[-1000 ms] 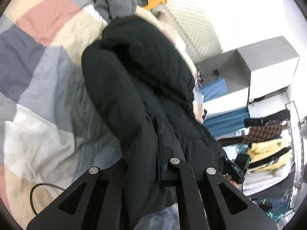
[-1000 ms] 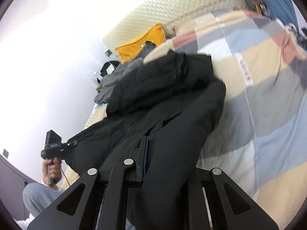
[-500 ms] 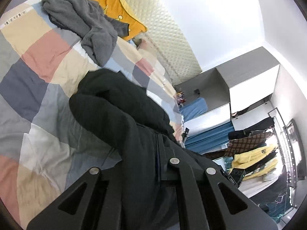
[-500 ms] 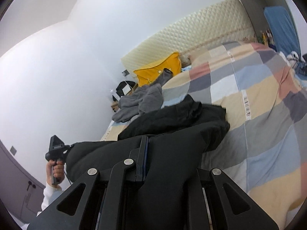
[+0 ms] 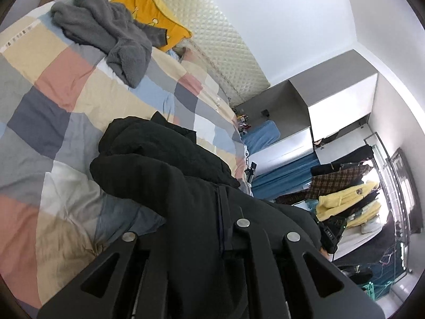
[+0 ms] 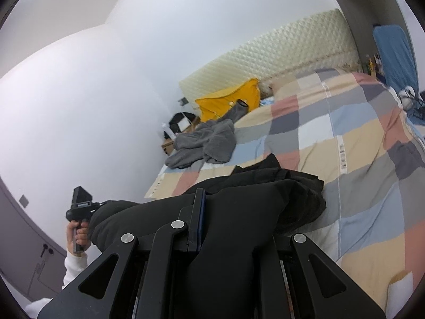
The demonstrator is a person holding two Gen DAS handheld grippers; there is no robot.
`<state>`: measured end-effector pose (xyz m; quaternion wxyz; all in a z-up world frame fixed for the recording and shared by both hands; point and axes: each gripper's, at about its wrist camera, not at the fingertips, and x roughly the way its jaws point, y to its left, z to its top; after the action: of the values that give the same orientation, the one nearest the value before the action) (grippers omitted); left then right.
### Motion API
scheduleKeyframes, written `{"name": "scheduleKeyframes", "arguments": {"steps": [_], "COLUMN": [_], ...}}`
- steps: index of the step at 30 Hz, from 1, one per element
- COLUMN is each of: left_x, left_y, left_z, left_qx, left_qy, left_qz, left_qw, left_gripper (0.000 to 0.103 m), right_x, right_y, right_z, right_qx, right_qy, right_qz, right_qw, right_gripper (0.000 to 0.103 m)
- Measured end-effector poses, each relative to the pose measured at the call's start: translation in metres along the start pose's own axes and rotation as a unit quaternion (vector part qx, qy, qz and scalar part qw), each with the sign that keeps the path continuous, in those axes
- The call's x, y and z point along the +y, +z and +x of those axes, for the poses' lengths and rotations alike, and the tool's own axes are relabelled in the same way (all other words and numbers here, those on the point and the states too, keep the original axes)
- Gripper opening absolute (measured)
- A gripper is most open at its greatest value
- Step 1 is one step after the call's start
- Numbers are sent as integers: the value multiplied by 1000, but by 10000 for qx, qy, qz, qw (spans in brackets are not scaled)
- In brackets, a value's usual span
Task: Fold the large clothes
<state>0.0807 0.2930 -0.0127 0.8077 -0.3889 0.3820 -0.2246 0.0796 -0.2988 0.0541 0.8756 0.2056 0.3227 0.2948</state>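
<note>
Fingers of both grippers are clamped on the black coat [image 5: 170, 186]: the left gripper [image 5: 225, 228] and the right gripper [image 6: 196, 223] each pinch one end of a lifted edge, while the rest of the coat trails down onto the checked quilt [image 5: 66, 111], toward the foot of the bed.

The main risk, as I judge it, is slip. The padded fabric is bulky and heavy, and if it creeps out of one pinch that end will drop and the fold line will skew. The trailing part could also drag and bunch the quilt, or bunch under itself.

Only the left wrist view shows the clothes rack [image 5: 345, 202] beyond the bed's side edge. Only the right wrist view shows the person's hand [image 6: 77, 235] on the left gripper's handle. Both show the grey garment [image 6: 207, 143] near the headboard.
</note>
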Motion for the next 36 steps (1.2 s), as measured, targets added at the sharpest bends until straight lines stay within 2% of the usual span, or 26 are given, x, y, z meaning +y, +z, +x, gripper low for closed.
{"name": "scheduleKeyframes", "arguments": {"steps": [2,5,10,14,17,21,27,31,36], "left_x": [-1,9,39,57,73,85,115,122,133], "left_y": [10,29,66,91,105,118,130,136,139], "left_z": [8,27,63,88,106,131,173,200,230], "left_qx": [37,127,254,141,90,48,-76,10,232], "left_qy": [171,234,157,405,471,849,1461,1905,2345], "left_qz": [53,-115,-901,-1326,-1683,-1783,-2100,-1904,-1651], "left_qw": [9998,9996,9955,9902,9846,9803,9667,9631,9577], "left_gripper": [8,9,9,9,9,9,14,16,16], "right_x": [-11,-38,-88,-119,-143,-171,-208,-229,-248], "right_y": [9,25,51,68,72,75,68,59,46], "right_z": [15,43,91,133,156,190,240,269,291], "right_qx": [63,164,279,381,390,460,631,779,862], "right_qy": [-101,-227,-380,-573,-556,-748,-1165,-1396,-1409], "right_qz": [160,539,1238,1620,2121,2518,3038,3186,3353], "right_qw": [9998,9982,9912,9844,9749,9638,9435,9343,9275], "right_gripper": [10,10,10,10,10,10,10,10,10]}}
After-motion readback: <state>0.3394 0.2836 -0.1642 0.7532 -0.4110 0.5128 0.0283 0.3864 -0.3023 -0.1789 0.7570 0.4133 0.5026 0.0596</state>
